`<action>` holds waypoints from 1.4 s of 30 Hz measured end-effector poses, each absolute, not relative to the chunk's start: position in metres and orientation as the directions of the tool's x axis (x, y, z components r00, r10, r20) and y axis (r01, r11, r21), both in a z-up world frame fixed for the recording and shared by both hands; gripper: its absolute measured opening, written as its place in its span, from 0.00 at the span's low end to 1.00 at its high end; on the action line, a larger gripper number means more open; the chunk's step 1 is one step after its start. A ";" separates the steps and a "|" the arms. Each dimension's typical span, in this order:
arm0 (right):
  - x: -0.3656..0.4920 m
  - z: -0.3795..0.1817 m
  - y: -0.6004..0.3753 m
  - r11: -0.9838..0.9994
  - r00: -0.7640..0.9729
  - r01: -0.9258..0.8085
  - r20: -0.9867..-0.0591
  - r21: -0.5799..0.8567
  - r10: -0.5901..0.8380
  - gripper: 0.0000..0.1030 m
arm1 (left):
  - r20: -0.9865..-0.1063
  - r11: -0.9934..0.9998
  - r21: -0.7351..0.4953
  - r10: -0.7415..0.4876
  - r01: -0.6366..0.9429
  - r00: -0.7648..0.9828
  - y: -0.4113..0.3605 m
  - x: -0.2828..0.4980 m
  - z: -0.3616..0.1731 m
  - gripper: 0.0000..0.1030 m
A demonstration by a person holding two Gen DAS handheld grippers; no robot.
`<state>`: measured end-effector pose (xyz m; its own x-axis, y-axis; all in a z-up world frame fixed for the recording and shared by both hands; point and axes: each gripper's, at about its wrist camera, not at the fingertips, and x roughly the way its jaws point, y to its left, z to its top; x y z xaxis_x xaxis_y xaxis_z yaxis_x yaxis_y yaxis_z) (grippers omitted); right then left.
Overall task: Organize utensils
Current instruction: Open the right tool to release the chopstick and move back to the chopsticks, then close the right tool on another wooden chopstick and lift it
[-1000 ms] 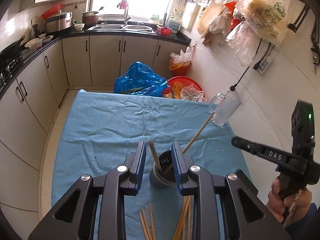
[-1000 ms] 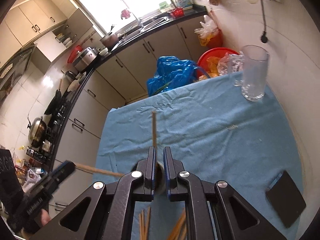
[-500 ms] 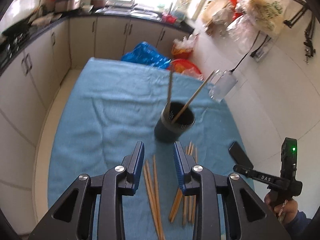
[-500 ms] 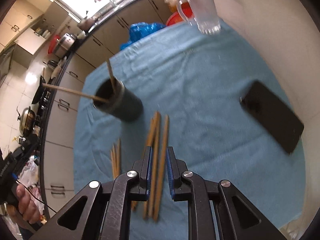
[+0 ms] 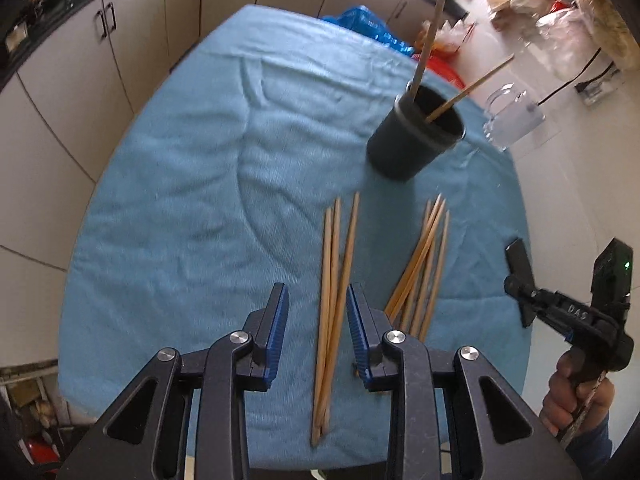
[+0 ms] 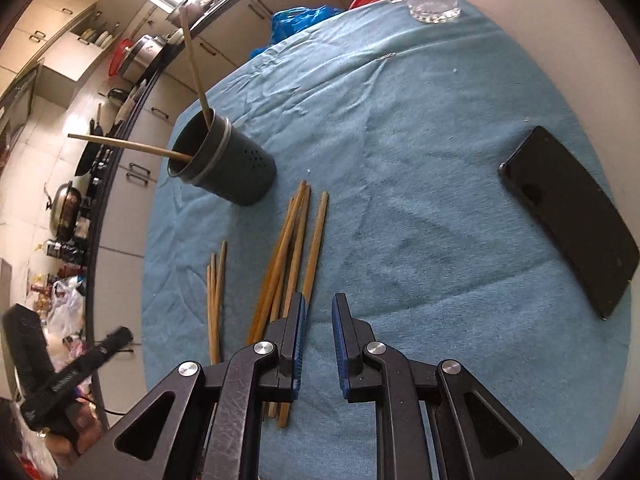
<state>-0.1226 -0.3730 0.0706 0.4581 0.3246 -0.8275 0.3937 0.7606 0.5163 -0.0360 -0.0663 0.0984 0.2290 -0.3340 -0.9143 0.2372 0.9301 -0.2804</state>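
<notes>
left tool [image 5: 316, 332]: released, straddling three chopsticks [image 5: 334, 300] | right tool [image 6: 318, 338]: released, chopstick pile [image 6: 288, 248] just left | holder [image 5: 414, 136] ahead

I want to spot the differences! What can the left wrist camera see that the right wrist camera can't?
Only the left wrist view shows the right gripper with the hand holding it, and the bags hung on the wall.

Only the right wrist view shows the whole black phone, the pots on the stove and the left gripper from the side.

Both show the blue cloth, the dark holder with two chopsticks in it, the loose chopsticks and the glass mug.
</notes>
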 end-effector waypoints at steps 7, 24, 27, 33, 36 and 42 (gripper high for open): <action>-0.120 0.061 -0.373 0.744 0.458 0.401 -0.820 0.535 0.343 0.14 | -0.931 0.915 -0.304 -0.344 0.264 0.119 -0.088 -0.025 0.062 0.27; -0.136 0.070 -0.400 0.702 0.479 0.527 -0.850 0.480 0.221 0.14 | -0.964 0.903 -0.244 -0.266 0.353 0.014 -0.126 0.036 0.015 0.17; -0.132 0.070 -0.398 0.699 0.480 0.528 -0.848 0.483 0.223 0.14 | -0.964 0.896 -0.242 -0.266 0.372 0.015 -0.127 0.035 0.015 0.16; -0.117 0.066 -0.393 0.697 0.472 0.529 -0.851 0.484 0.232 0.14 | -0.956 0.890 -0.272 -0.292 0.366 0.001 -0.112 0.033 0.016 0.15; -0.110 0.063 -0.391 0.697 0.465 0.530 -0.853 0.482 0.237 0.14 | -0.946 0.887 -0.309 -0.324 0.344 -0.015 -0.097 0.036 0.016 0.15; -0.105 0.063 -0.384 0.707 0.457 0.523 -0.856 0.477 0.240 0.14 | -0.938 0.885 -0.335 -0.347 0.323 -0.022 -0.081 0.038 0.017 0.15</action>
